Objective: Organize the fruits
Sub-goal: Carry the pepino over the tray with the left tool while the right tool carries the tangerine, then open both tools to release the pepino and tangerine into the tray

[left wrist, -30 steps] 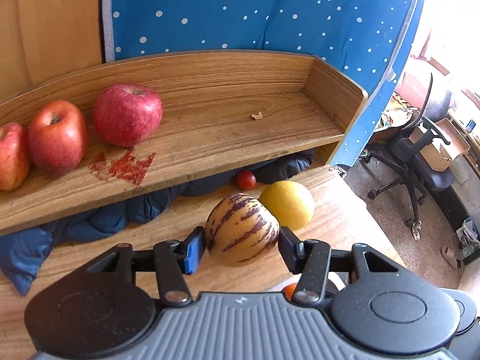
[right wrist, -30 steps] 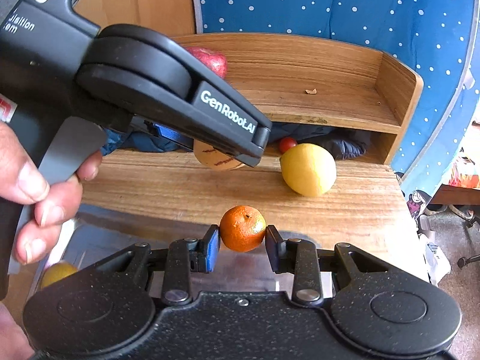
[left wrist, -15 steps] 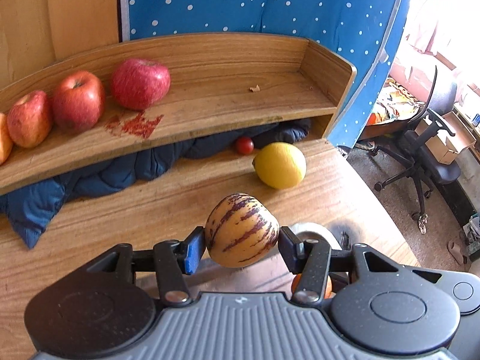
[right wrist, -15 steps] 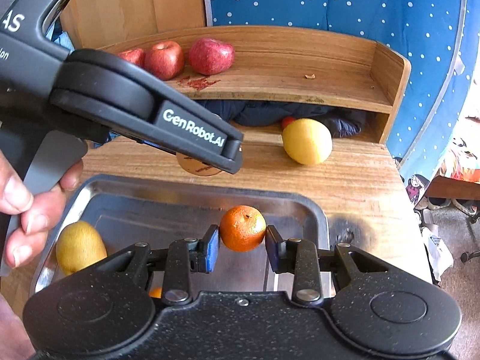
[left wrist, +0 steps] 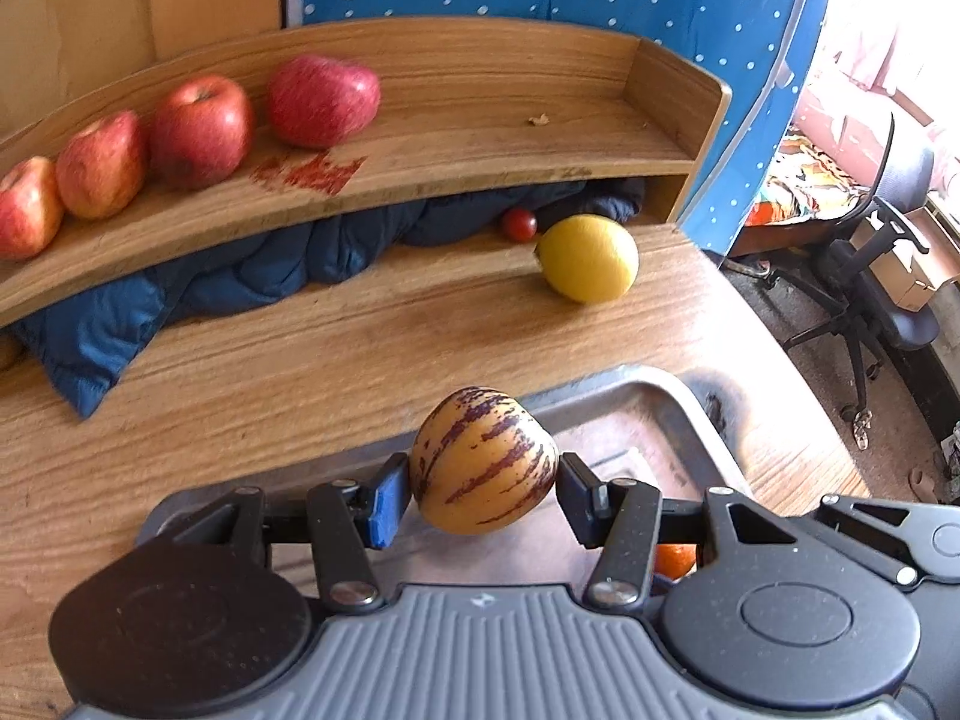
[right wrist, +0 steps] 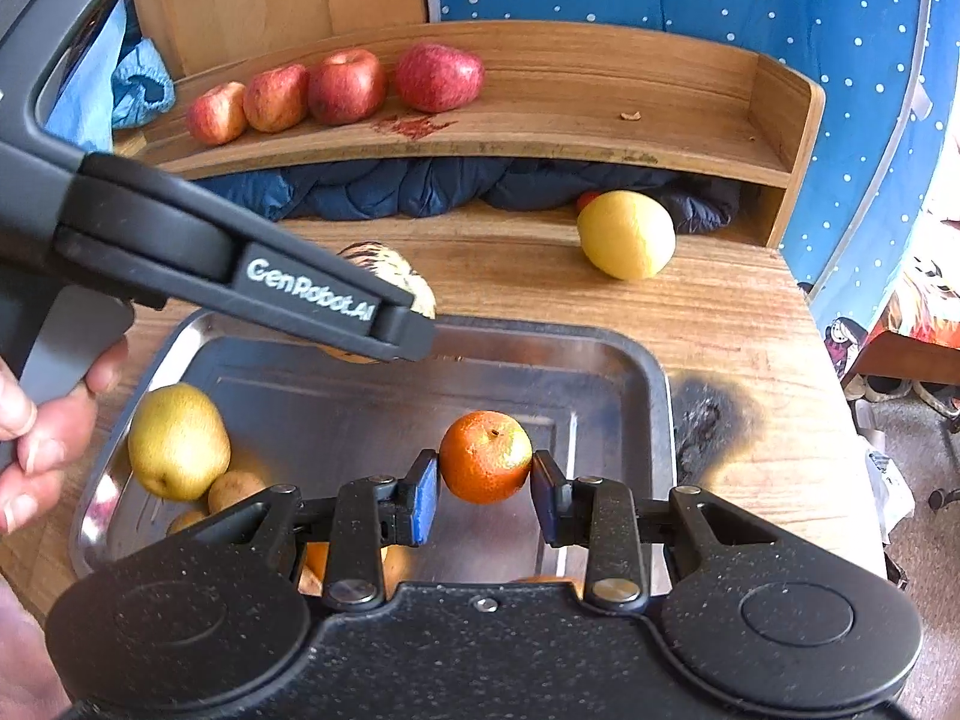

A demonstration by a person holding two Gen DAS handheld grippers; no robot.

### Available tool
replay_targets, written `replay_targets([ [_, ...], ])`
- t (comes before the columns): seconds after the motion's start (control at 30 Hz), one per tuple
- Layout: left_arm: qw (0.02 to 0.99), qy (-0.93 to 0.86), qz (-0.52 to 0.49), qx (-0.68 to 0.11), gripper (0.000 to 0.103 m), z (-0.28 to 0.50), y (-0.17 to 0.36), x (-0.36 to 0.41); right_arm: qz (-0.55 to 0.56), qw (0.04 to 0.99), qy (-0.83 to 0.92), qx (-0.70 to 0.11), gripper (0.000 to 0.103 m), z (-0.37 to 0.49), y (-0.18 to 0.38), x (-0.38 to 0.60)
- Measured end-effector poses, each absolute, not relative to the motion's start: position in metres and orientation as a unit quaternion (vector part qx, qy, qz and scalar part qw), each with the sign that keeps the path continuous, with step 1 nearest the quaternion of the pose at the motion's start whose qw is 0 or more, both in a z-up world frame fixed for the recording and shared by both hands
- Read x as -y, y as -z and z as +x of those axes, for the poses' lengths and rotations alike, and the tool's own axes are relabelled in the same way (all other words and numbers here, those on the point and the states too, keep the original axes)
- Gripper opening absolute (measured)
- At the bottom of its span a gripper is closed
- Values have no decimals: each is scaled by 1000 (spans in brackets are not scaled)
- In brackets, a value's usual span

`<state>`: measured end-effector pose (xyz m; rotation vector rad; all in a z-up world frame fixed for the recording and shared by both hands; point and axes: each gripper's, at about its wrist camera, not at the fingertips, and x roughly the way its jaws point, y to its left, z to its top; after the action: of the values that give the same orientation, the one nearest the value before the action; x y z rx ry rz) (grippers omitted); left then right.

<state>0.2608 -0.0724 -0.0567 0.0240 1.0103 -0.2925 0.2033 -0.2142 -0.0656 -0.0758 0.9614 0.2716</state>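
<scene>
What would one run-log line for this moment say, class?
left gripper: shut on striped fruit | right gripper: shut on orange | both over metal tray | lemon on table

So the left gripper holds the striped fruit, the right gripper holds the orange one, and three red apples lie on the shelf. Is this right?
Almost. The shelf holds four red apples, not three, as the right wrist view shows. The left gripper holds the striped fruit and the right gripper the orange one.
</scene>
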Motion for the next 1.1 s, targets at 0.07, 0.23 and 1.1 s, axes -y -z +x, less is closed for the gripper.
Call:
replay_targets([
  [0.07, 862, 137, 12, -487, 57, 257, 59, 68, -38, 875, -132, -464, 35, 202, 67, 213],
  [0.23, 855, 131, 9, -502, 57, 249, 65, 57, -41, 870, -134, -472, 35, 199, 72, 212],
  [1.1, 853, 109, 17, -511, 79, 225, 60, 53, -61, 880, -128, -454, 62, 177, 54, 219],
])
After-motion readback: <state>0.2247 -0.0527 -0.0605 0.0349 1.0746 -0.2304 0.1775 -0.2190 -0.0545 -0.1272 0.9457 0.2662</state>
